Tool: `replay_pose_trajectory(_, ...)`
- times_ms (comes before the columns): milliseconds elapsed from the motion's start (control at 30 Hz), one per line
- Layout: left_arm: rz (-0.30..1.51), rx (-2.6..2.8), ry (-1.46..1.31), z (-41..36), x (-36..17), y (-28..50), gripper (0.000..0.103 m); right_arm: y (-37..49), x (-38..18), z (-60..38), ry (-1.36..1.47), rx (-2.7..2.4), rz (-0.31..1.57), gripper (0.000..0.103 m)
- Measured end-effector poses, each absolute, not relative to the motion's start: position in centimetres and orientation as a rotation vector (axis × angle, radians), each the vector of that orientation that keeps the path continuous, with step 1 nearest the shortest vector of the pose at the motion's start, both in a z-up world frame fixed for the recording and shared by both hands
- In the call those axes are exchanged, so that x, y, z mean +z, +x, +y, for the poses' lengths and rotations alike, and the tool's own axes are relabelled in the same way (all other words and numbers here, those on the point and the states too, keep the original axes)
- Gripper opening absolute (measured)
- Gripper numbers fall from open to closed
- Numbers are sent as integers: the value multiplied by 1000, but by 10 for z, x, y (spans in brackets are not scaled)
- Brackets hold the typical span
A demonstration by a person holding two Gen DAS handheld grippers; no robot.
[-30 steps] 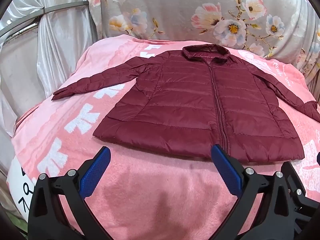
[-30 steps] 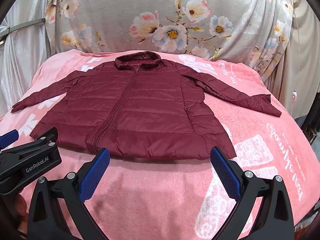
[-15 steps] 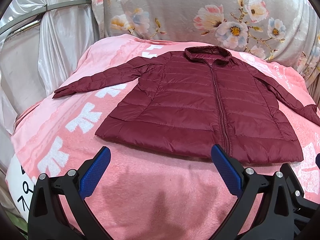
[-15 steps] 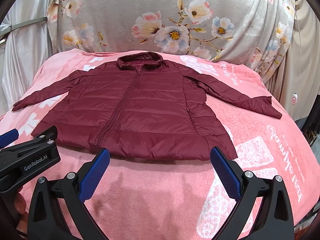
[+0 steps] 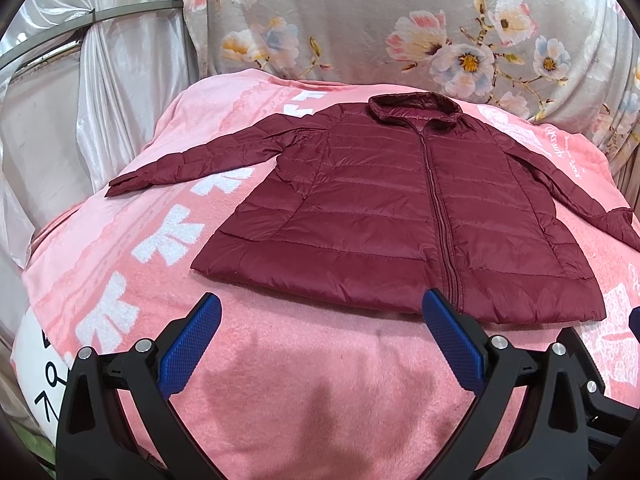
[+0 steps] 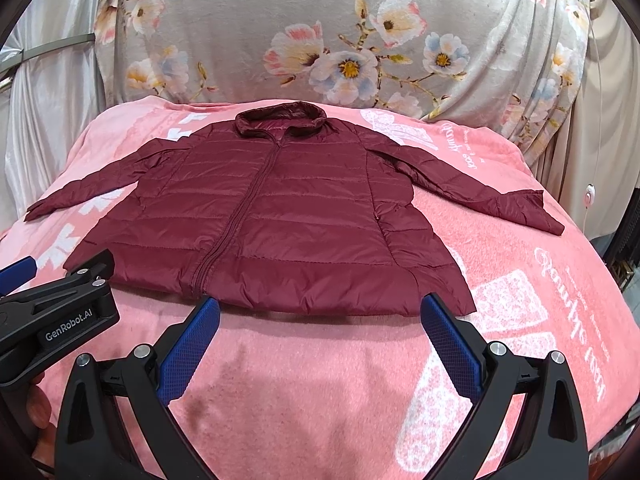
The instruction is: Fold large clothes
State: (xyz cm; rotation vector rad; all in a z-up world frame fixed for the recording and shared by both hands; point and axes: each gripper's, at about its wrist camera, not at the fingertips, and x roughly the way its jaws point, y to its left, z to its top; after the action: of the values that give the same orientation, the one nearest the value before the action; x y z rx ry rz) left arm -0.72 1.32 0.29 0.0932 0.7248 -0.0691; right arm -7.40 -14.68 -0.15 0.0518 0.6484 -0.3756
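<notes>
Jacket: maroon quilted puffer jacket [image 5: 400,208] lies flat, front up, zipped, on pink blanket [image 5: 300,380]; fills centre of both views. Collar at top centre, hem at lower centre, both sleeves spread out to the sides.
Jacket, right view: same jacket [image 6: 280,216] sits centre-left; one sleeve runs to far right of frame, cuff lying on blanket, other sleeve to left edge.
Left gripper: left gripper [image 5: 320,340] at bottom of frame, jaws spread wide, nothing between them; blue pads [image 5: 188,346] sit just below hem, apart from fabric.
Right gripper: right gripper [image 6: 320,340] at bottom of frame, jaws wide apart, empty, tips just short of hem, no contact seen.
Other: in right view left gripper's black body w/ "GenRobot.AI" label shows at lower left, a bit of hand [image 6: 38,408] below it.
Bkgd: grey floral fabric [image 5: 400,20] across top; silver curtain [image 5: 100,100] at upper left.
Blanket: white print in patches, left and right sides.
</notes>
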Motion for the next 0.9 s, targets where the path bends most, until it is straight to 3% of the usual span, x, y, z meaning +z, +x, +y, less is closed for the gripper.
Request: replay_pose_trajectory(900,727,-66,92,19,1,-10,98,-75,-8,-139,60,-368,656,98)
